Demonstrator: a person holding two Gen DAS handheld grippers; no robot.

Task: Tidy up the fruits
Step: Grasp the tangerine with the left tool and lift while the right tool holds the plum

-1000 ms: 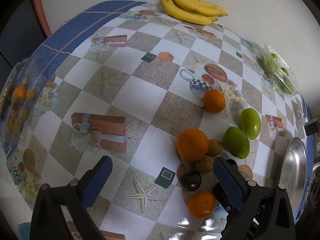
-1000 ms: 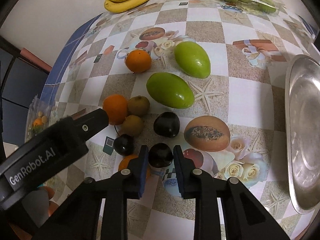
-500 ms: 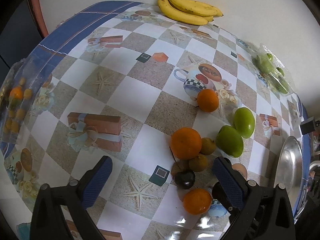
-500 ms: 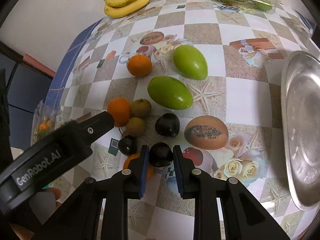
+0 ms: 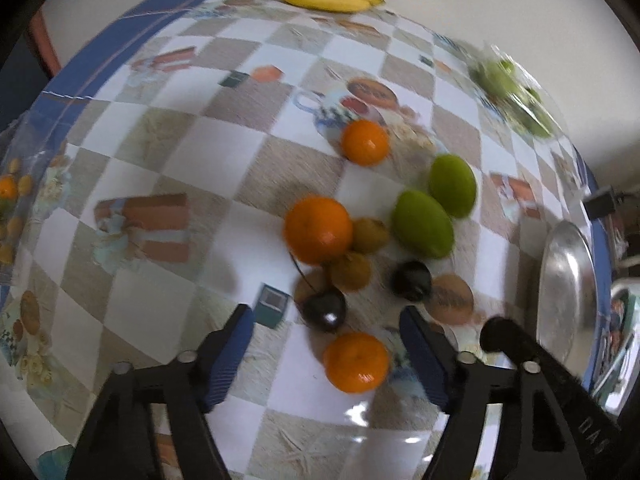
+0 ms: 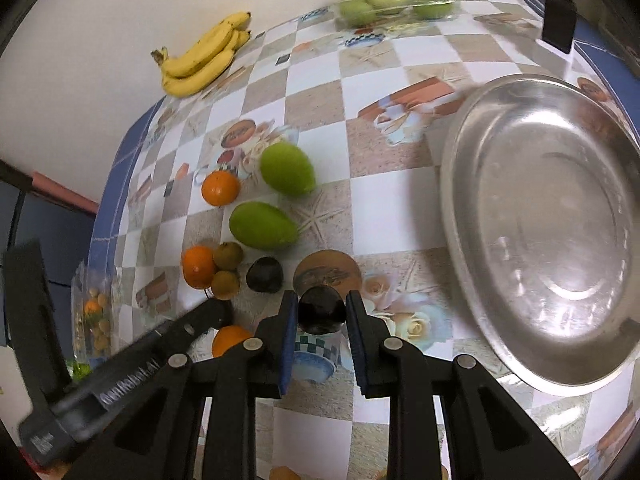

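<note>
My right gripper (image 6: 322, 314) is shut on a dark plum (image 6: 321, 309) and holds it above the cloth, left of the steel plate (image 6: 472, 240). My left gripper (image 5: 326, 344) is open over an orange (image 5: 356, 362), with a dark plum (image 5: 325, 312) just beyond it. Two more oranges (image 5: 318, 229) (image 5: 365, 142), two green mangoes (image 5: 422, 224), two brown kiwis (image 5: 370, 235) and another dark plum (image 5: 411, 280) lie clustered on the checked tablecloth. The steel plate (image 5: 568, 292) sits at the right edge in the left wrist view.
A bunch of bananas (image 6: 204, 60) lies by the wall. A clear pack of green fruit (image 6: 394, 0) sits at the back. A bag of small orange fruit (image 6: 94, 312) lies at the table's left edge. A black block (image 6: 558, 20) stands at the far right.
My right gripper has lifted the dark plum and swung right toward the steel plate. My left gripper has moved forward over the near orange.
</note>
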